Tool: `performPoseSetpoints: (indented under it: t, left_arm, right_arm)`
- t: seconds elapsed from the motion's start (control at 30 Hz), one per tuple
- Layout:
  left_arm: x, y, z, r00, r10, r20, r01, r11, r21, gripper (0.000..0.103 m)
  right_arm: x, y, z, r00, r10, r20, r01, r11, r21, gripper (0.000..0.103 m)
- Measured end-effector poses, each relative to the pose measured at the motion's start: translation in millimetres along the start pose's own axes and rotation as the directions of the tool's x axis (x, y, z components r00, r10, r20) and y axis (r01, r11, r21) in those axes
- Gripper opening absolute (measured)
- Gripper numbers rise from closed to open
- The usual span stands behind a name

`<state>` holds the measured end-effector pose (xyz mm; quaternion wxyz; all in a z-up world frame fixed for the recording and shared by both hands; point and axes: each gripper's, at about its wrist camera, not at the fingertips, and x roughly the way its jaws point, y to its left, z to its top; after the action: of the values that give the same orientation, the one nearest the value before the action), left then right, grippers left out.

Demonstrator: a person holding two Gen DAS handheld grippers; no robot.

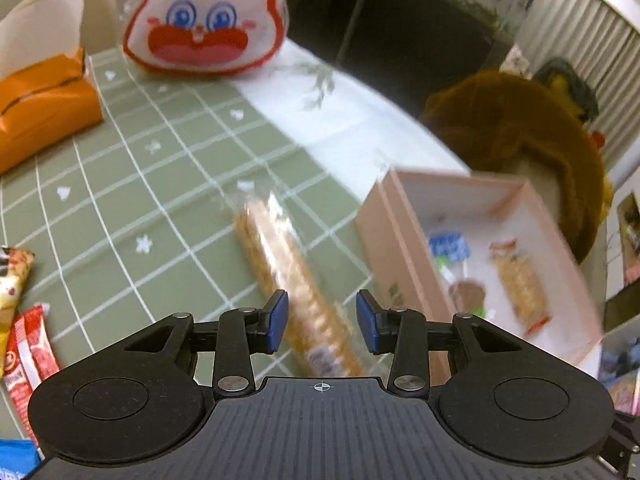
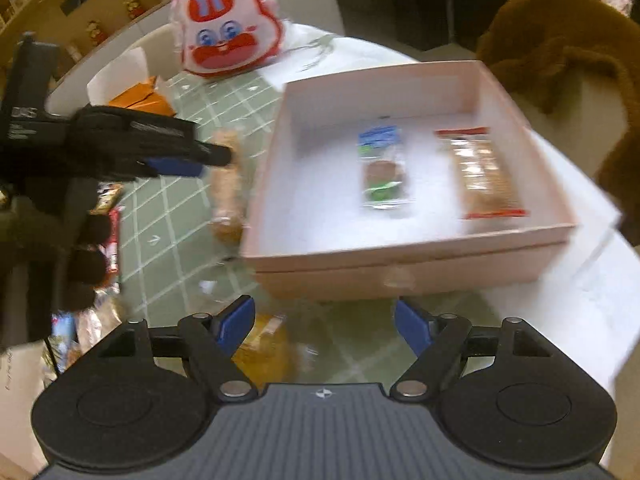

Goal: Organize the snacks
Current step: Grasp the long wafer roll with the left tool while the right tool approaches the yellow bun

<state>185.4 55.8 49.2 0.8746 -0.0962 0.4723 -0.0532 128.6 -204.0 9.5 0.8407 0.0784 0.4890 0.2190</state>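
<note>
A long cracker pack (image 1: 280, 264) in clear wrap lies on the green checked tablecloth (image 1: 160, 184). My left gripper (image 1: 322, 320) hovers over its near end, open, and the pack shows between the blue pads without either pressing on it. To its right stands a pink box (image 1: 384, 220) holding a blue-and-green wrapped cookie (image 2: 382, 172) and a red-ended cracker pack (image 2: 484, 172). My right gripper (image 2: 326, 326) is open in front of the box's near wall (image 2: 400, 276), with nothing between its fingers. A blurred yellow-orange snack (image 2: 264, 344) lies just below its left pad. In the right wrist view the left gripper (image 2: 188, 160) is at the left.
A white-and-red rabbit-face bag (image 1: 204, 20) sits at the back of the table, with an orange tissue box (image 1: 44, 100) to its left. A brown plush toy (image 1: 520, 136) leans behind the box. Several snack packs (image 1: 24, 320) lie at the left edge. A white cloth (image 2: 592, 280) covers the table's right side.
</note>
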Motion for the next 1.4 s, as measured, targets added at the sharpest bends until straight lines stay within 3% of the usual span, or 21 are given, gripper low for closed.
performPoseSetpoints:
  t: [0.1, 0.17, 0.27, 0.3, 0.47, 0.7, 0.77, 0.93, 1.13, 1.27, 1.4]
  left_arm:
    - [2.6, 0.0, -11.3, 1.000, 0.023, 0.004, -0.023, 0.999, 0.044, 0.056]
    - [1.7, 6.7, -14.0, 1.000, 0.008, 0.017, -0.009, 1.000, 0.026, 0.058]
    - [-5.9, 15.1, -20.7, 0.999, -0.036, 0.039, 0.036, 0.999, 0.001, 0.037]
    - [-9.4, 15.1, -24.0, 0.998, -0.035, 0.043, 0.035, 0.999, 0.001, 0.035]
    - [-34.2, 13.4, -59.8, 0.998, -0.037, 0.044, 0.035, 0.998, 0.047, 0.033]
    - [-71.4, 15.0, -116.8, 0.997, -0.063, 0.043, 0.063, 0.998, -0.011, 0.033]
    - [-79.7, 13.7, -130.4, 0.997, -0.068, 0.047, 0.069, 0.997, -0.032, 0.033]
    - [-93.3, 9.2, -156.2, 0.996, -0.061, 0.066, 0.066, 0.995, -0.081, 0.033]
    - [-97.8, 5.4, -165.1, 0.996, -0.060, 0.069, 0.065, 0.995, -0.077, 0.033]
    - [-98.5, 7.9, -165.7, 0.996, -0.068, 0.060, 0.073, 0.994, -0.078, 0.033]
    - [-98.5, 7.8, -166.3, 0.996, -0.075, 0.055, 0.079, 0.994, -0.070, 0.033]
  right_arm:
    - [6.8, 21.8, -8.1, 0.999, 0.029, -0.026, -0.030, 0.999, -0.036, 0.078]
    - [8.7, 37.3, -17.0, 0.998, 0.041, -0.042, -0.044, 0.995, -0.087, 0.079]
    - [11.5, 56.0, -33.8, 0.999, 0.014, -0.046, -0.022, 0.983, -0.183, 0.084]
    - [11.9, 60.1, -38.9, 0.999, -0.006, -0.040, -0.002, 0.978, -0.209, 0.085]
    - [8.1, 55.1, -57.8, 0.998, -0.057, -0.031, 0.048, 0.969, -0.242, 0.088]
    - [-3.9, 28.3, -72.4, 0.982, -0.189, 0.003, 0.185, 0.956, -0.227, 0.089]
    - [-9.2, 23.9, -70.8, 0.978, -0.209, 0.011, 0.207, 0.956, -0.210, 0.089]
    - [-22.1, 9.8, -57.5, 0.997, -0.074, -0.004, 0.074, 0.997, -0.010, 0.089]
    - [-5.6, -7.4, -35.2, 0.995, -0.090, -0.035, 0.096, 0.946, 0.309, 0.093]
    - [13.7, -2.5, -22.0, 0.986, -0.158, -0.053, 0.166, 0.948, 0.273, 0.093]
    - [14.0, 2.8, -34.5, 0.990, -0.126, -0.055, 0.133, 0.977, 0.164, 0.086]
